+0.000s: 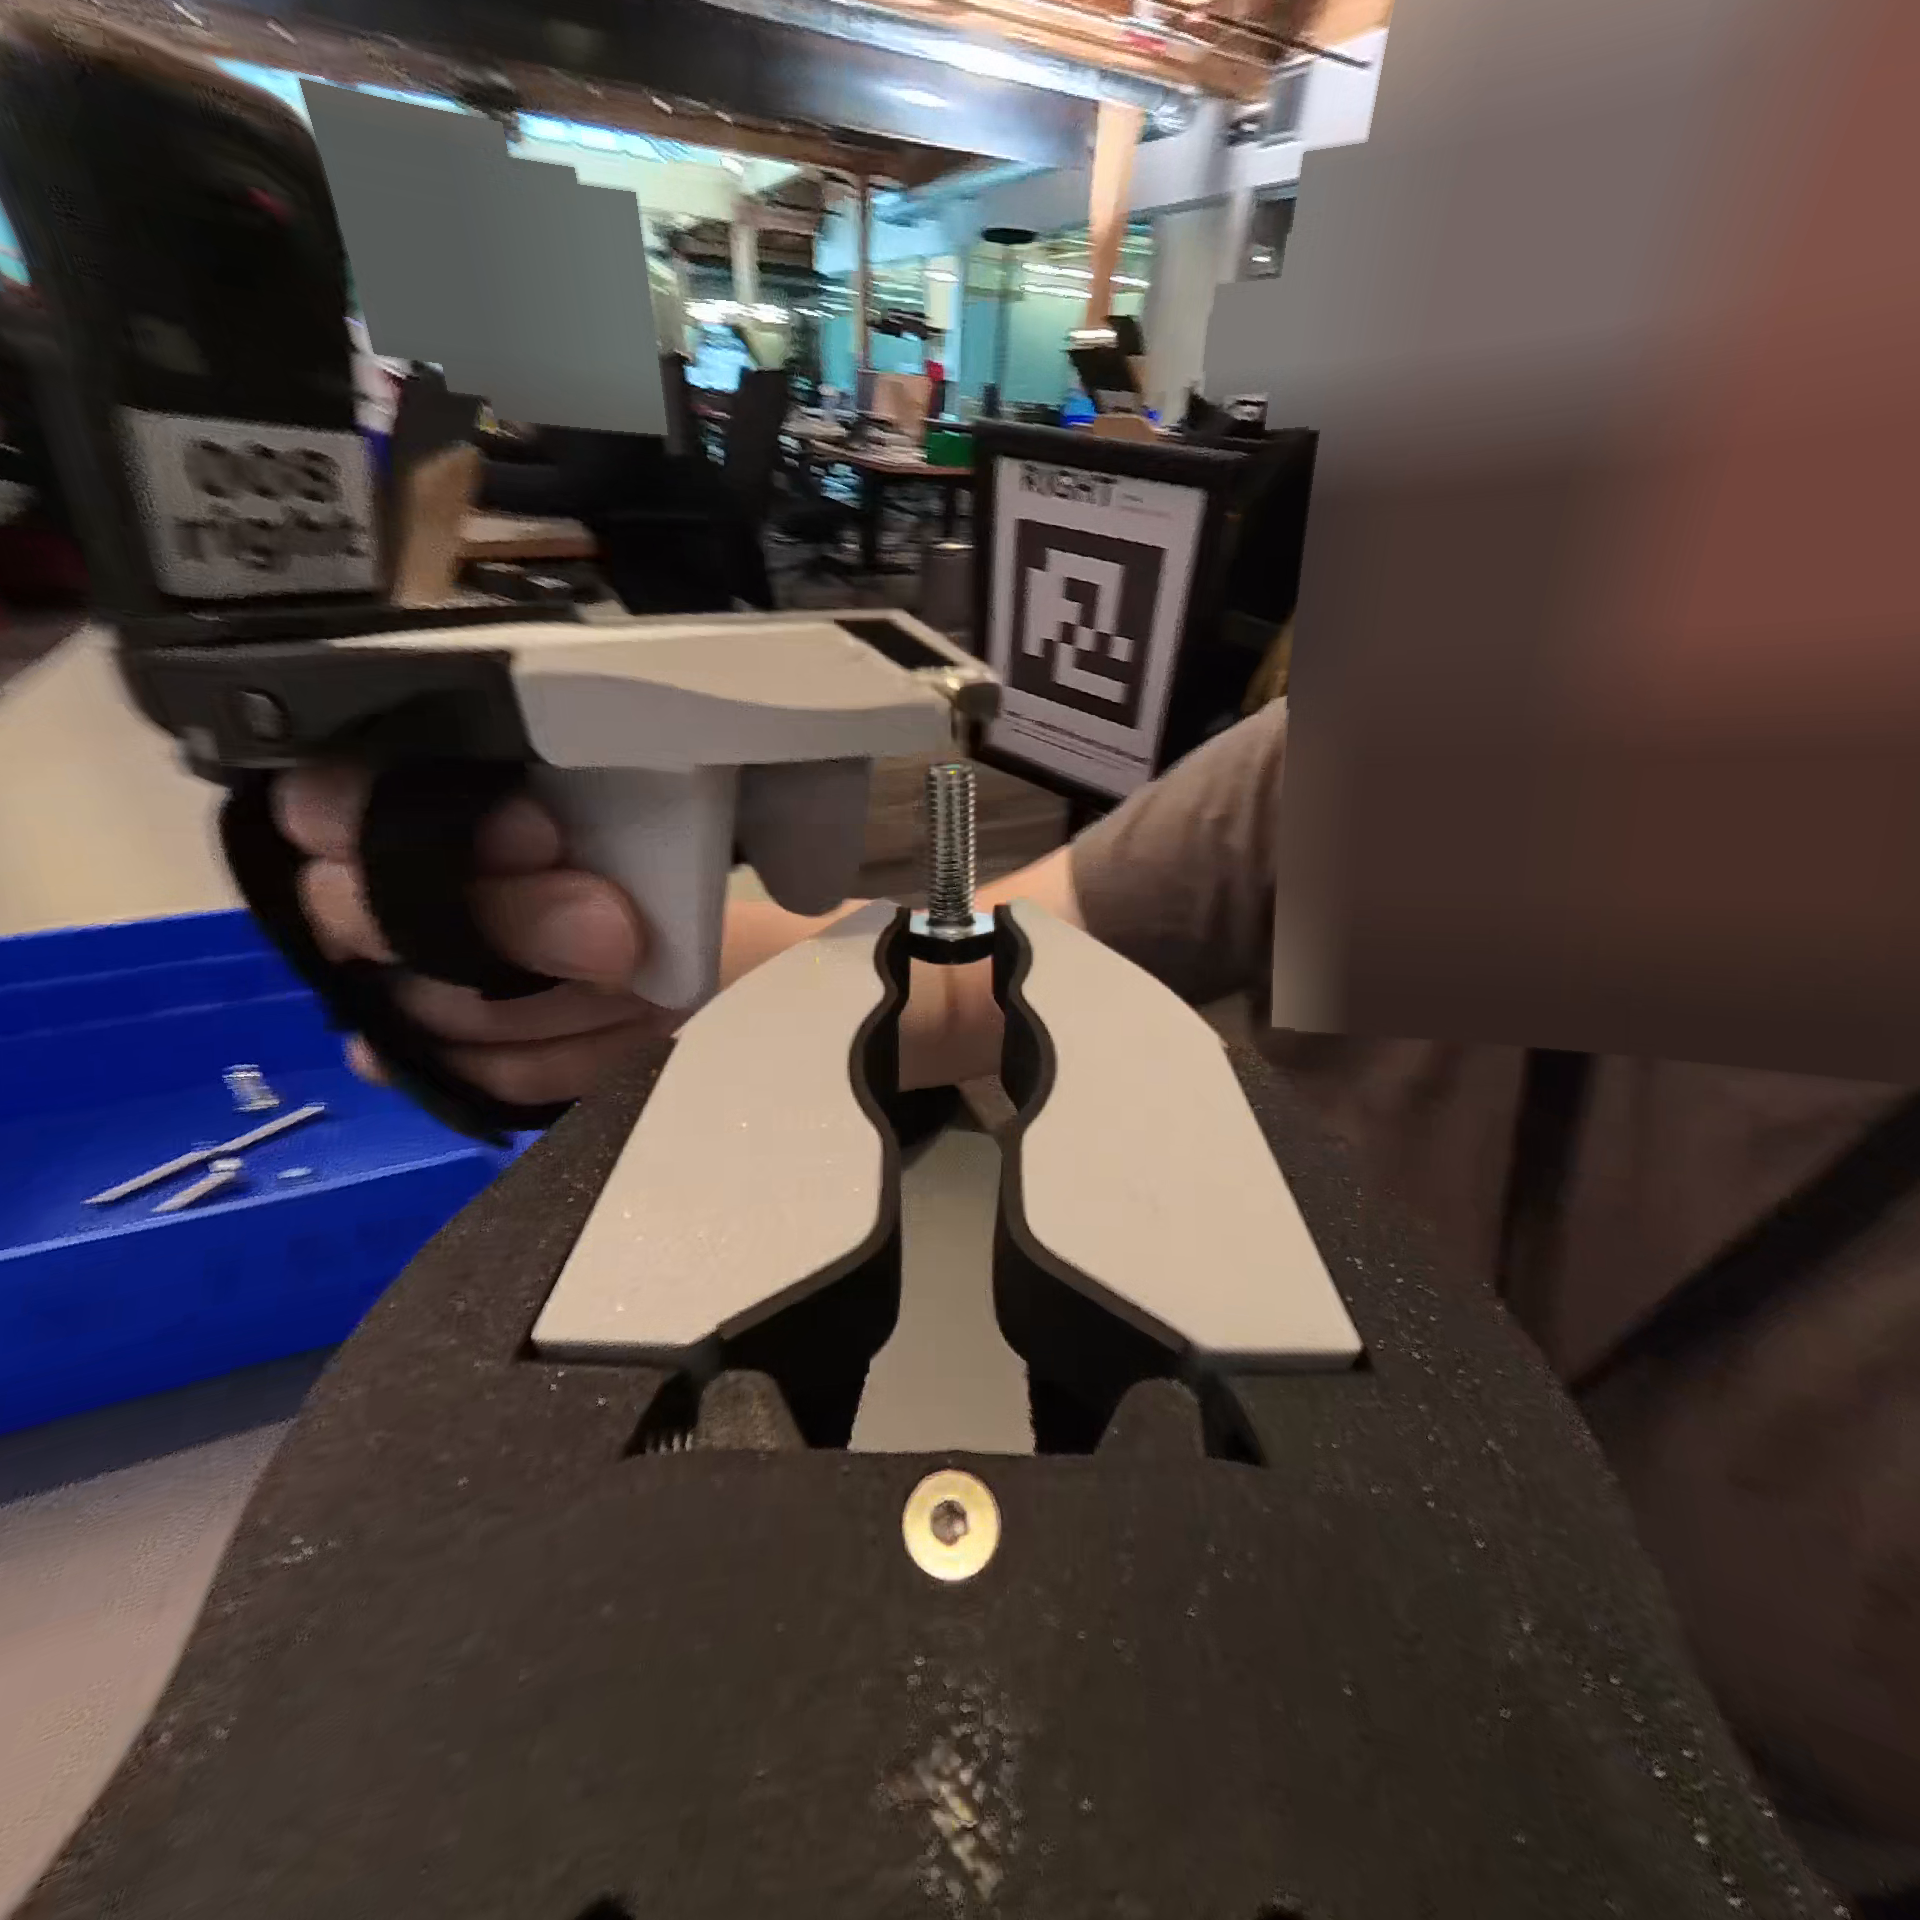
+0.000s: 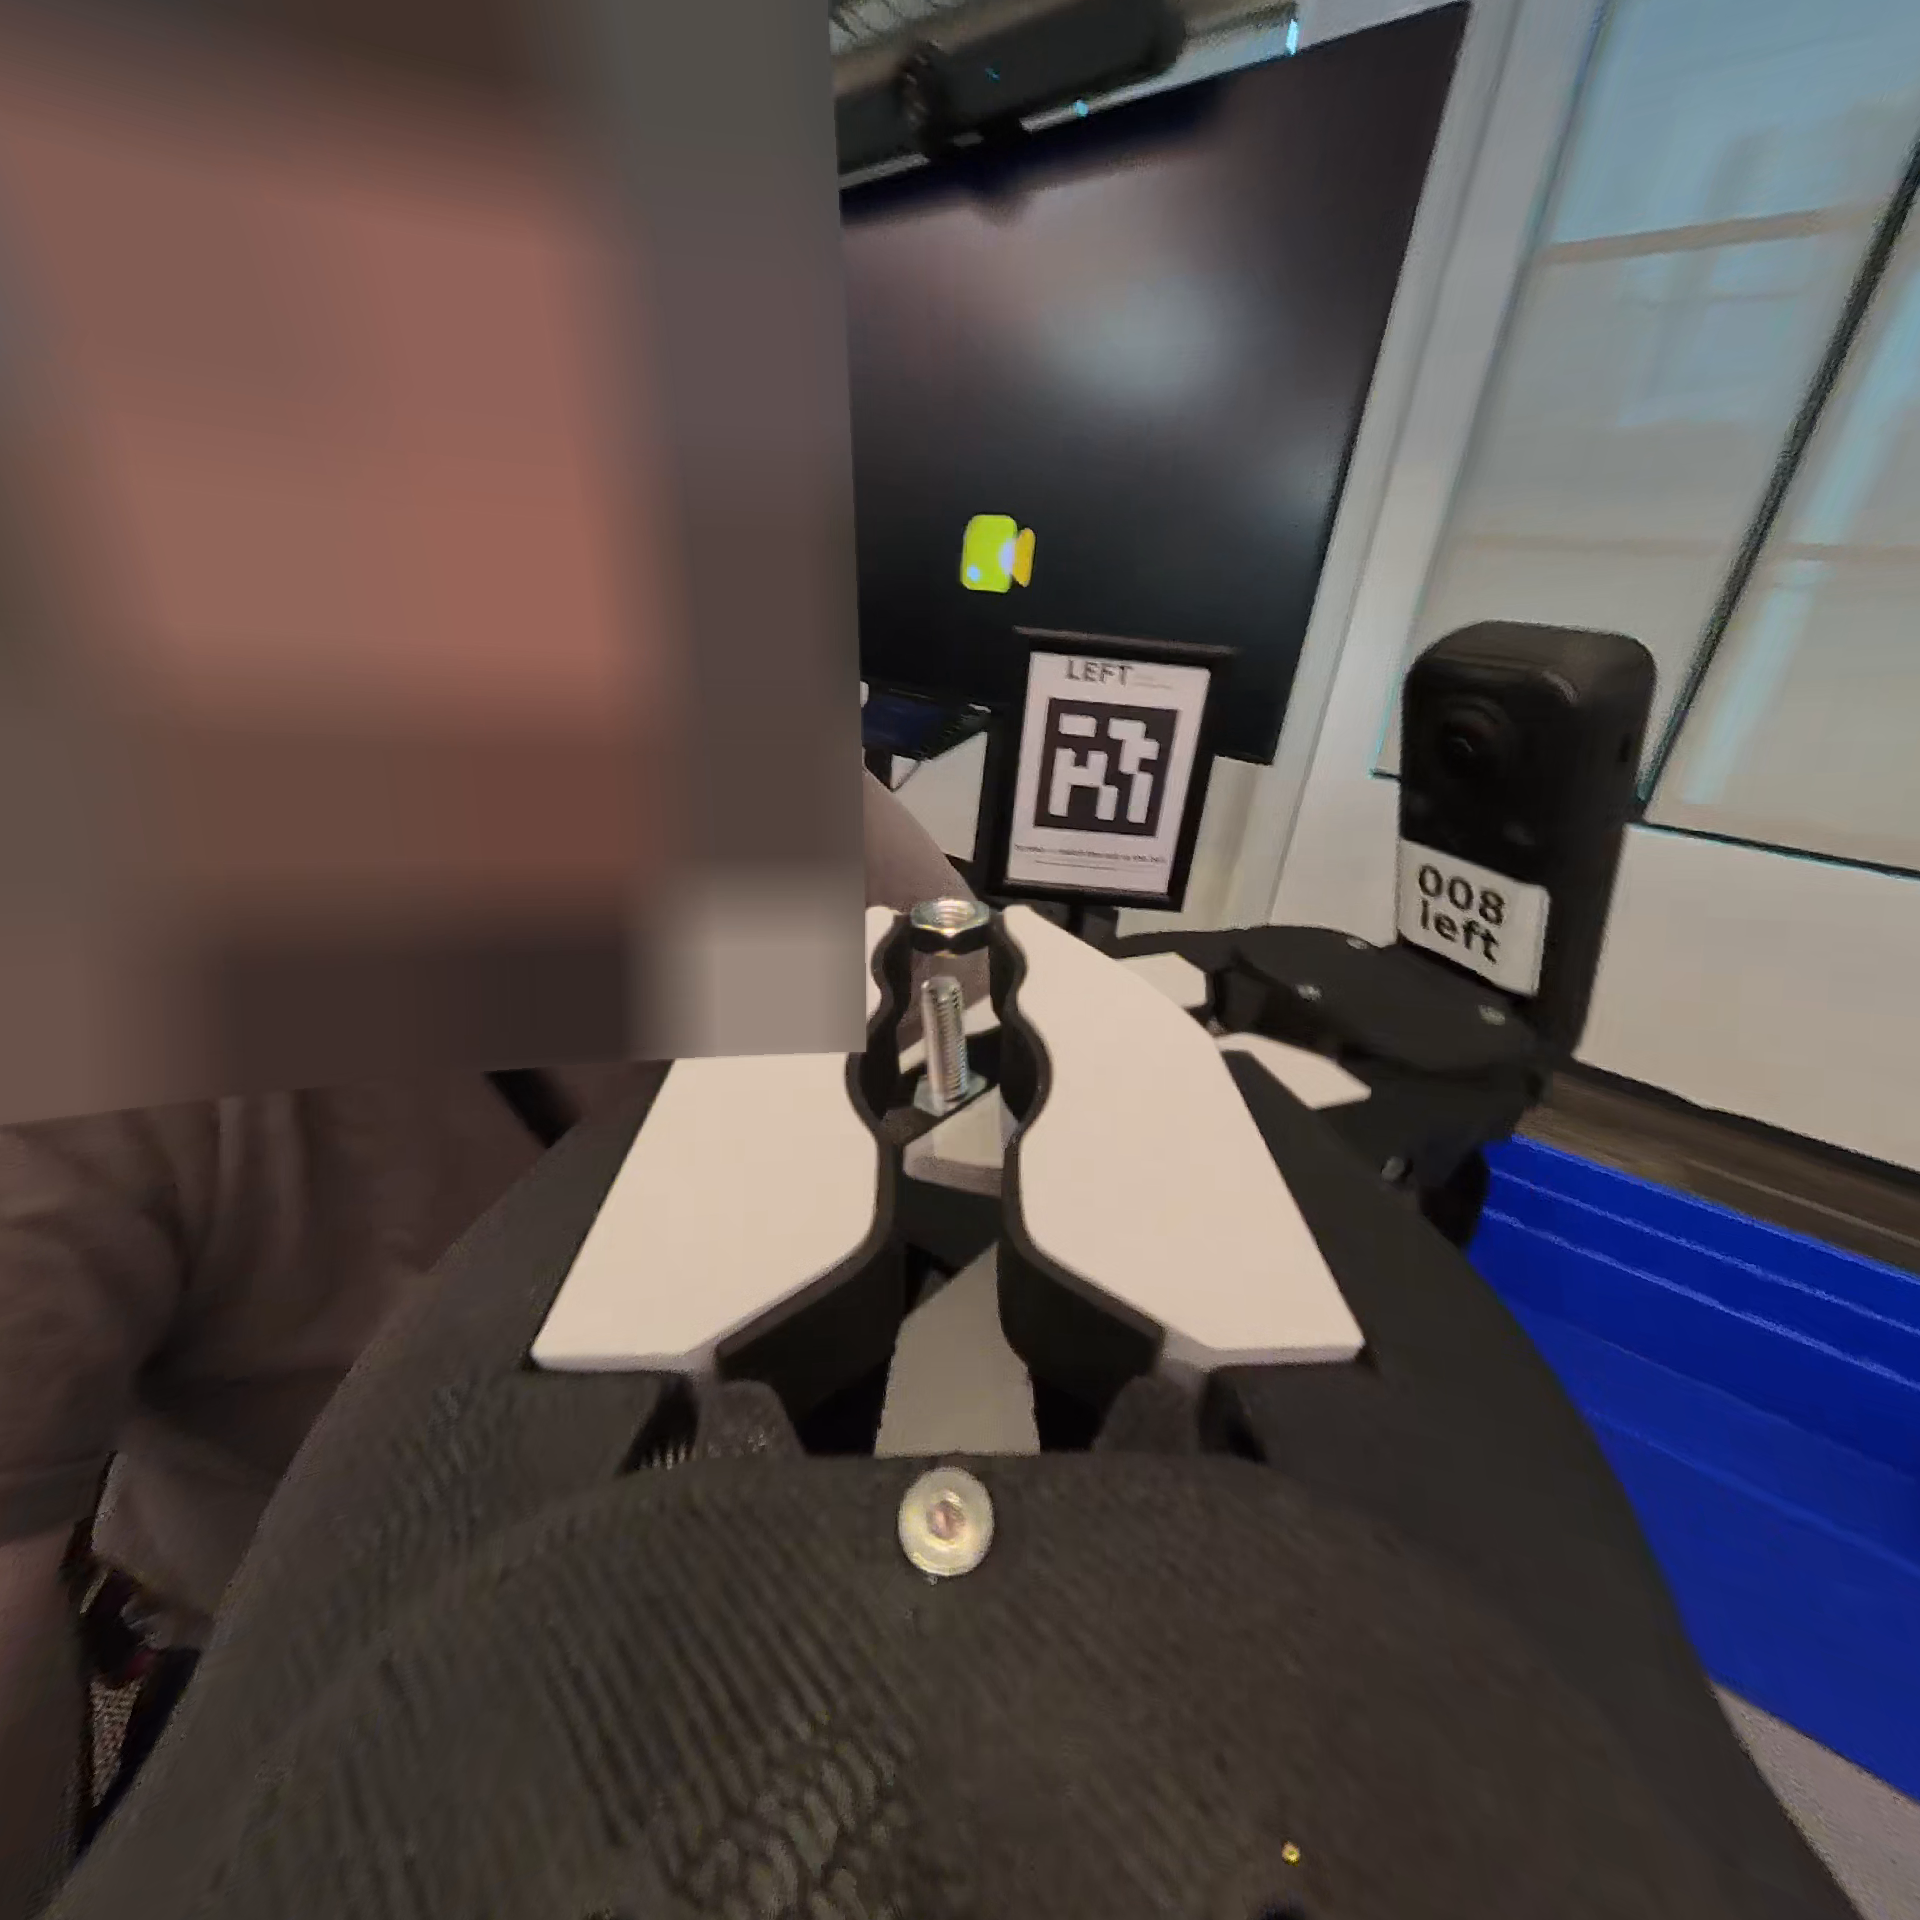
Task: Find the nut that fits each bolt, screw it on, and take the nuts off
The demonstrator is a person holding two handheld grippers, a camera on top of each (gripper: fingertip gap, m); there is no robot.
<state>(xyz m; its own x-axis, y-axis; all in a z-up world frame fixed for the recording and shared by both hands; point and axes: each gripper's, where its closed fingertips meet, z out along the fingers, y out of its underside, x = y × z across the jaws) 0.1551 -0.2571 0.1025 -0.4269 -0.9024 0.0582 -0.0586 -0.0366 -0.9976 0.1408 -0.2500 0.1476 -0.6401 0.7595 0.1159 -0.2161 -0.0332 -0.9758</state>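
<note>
My left gripper is shut on the head of a silver bolt, whose threaded shaft stands upright above the fingertips. My right gripper is shut on a silver hex nut and holds it just above the tip of the bolt, a small gap apart. In the left wrist view the right gripper reaches in from the left, its tip over the bolt. In the right wrist view the left gripper's black body lies to the right.
A blue bin sits at the left with a few loose bolts in it; it also shows in the right wrist view. Framed marker cards stand behind. A person's hand holds the right gripper's handle. Across from one pair of fingers to the other is roughly 4 cm.
</note>
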